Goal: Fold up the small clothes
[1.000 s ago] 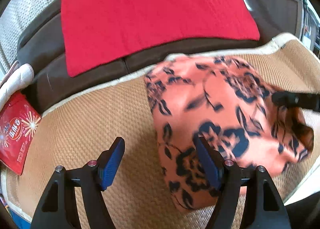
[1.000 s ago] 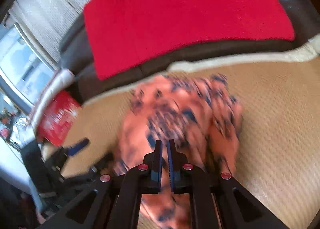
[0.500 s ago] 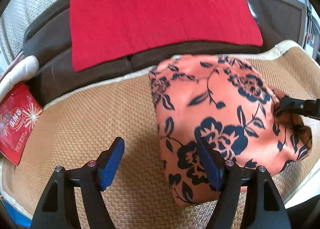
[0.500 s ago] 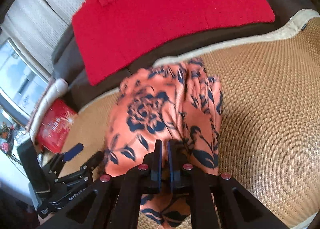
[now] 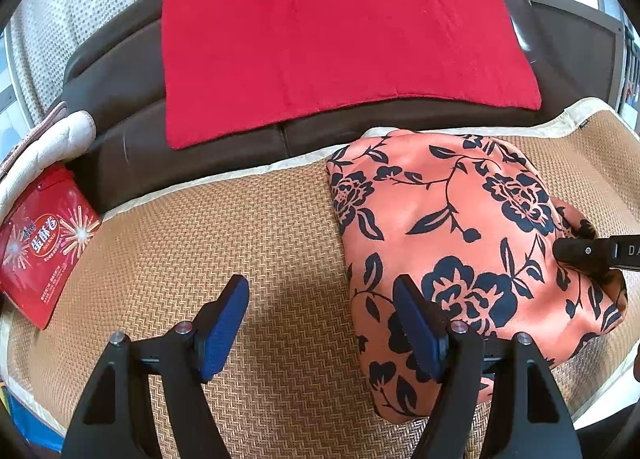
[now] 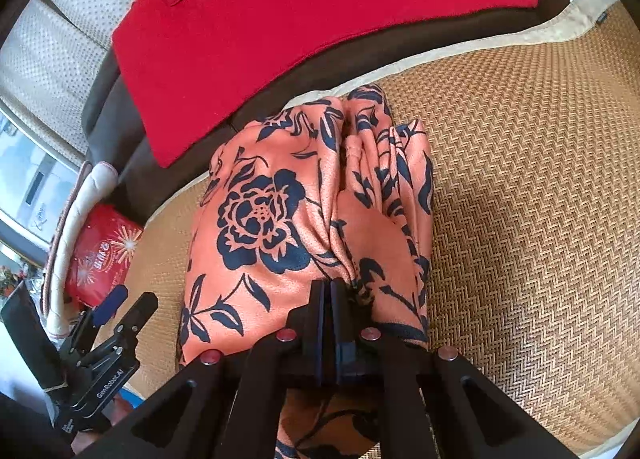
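Observation:
An orange garment with a dark blue flower print (image 5: 452, 243) lies folded on a woven straw mat (image 5: 248, 243); it also shows in the right wrist view (image 6: 280, 219). My left gripper (image 5: 320, 323) is open and empty, just left of the garment's near edge. My right gripper (image 6: 330, 299) is shut on a gathered fold at the garment's near right side. Its black tip (image 5: 580, 251) shows on the cloth in the left wrist view.
A red blanket (image 5: 336, 39) covers the dark brown cushion (image 5: 120, 99) behind the mat. A red snack packet (image 5: 40, 247) and a white padded cloth (image 5: 44, 147) lie at the left. The mat's cream border (image 6: 520, 35) runs along the back.
The garment has been pulled flat onto the mat and has come to rest. Both grippers have backed a little away from the sofa back. The left gripper stays open.

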{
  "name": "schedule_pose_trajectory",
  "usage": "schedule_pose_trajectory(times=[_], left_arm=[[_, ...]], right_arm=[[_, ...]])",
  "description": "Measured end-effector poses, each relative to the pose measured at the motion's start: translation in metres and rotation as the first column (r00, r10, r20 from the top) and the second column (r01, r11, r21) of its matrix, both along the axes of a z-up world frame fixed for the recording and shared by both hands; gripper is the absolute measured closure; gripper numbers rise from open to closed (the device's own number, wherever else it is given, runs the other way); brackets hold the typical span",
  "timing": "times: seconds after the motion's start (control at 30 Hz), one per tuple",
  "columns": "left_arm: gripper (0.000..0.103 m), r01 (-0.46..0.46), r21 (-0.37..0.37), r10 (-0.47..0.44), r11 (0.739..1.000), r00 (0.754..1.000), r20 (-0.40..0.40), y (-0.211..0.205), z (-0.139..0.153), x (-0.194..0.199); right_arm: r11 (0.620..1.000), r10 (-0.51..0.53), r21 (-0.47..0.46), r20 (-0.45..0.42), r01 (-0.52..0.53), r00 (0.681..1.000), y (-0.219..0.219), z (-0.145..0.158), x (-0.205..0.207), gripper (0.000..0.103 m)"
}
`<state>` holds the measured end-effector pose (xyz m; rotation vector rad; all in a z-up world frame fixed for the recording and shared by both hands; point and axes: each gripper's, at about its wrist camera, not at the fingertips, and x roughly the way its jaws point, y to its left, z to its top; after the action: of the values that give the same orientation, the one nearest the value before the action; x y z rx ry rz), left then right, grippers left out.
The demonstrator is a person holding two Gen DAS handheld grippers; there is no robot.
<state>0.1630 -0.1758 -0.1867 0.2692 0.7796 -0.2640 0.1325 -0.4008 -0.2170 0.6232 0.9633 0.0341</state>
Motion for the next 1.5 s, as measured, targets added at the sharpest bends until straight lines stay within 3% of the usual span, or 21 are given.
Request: schedule_pose_trajectory(times=[0.77, 1.03, 1.13, 1.2, 1.33, 1.5], left_arm=[[0.028, 0.017, 0.011, -0.017, 1.000, 1.000, -0.002, -0.021, -0.007, 0.004], [0.028, 0.078, -0.013, -0.077, 0.997, 0.996, 0.047, -0.040, -0.008, 0.003], [0.028, 0.097, 0.033, -0.097, 0.995, 0.995, -0.001, -0.052, -0.028, 0.008], [0.027, 0.093, 0.039, -0.094, 0.995, 0.995, 0.019, -0.056, -0.033, 0.007], [0.027, 0.083, 0.092, -0.086, 0.992, 0.996, 0.033, -0.067, -0.032, 0.007], [0.027, 0.076, 0.113, -0.078, 0.991, 0.997, 0.021, -0.075, -0.021, 0.000]], right_arm=[[0.997, 0.021, 0.071, 0.016, -0.023, 1.000, -0.010, -0.009, -0.003, 0.097], [0.991, -0.068, 0.120, 0.024, 0.065, 0.997, -0.009, -0.014, -0.008, 0.097], [0.984, -0.112, 0.145, 0.050, 0.103, 0.993, -0.008, -0.018, -0.016, 0.097], [0.979, -0.120, 0.173, 0.055, 0.109, 0.991, -0.009, -0.020, -0.021, 0.097], [0.960, -0.134, 0.257, 0.056, 0.115, 0.989, -0.014, -0.029, -0.037, 0.097], [0.956, -0.126, 0.272, 0.058, 0.106, 0.990, -0.015, -0.030, -0.044, 0.097]])
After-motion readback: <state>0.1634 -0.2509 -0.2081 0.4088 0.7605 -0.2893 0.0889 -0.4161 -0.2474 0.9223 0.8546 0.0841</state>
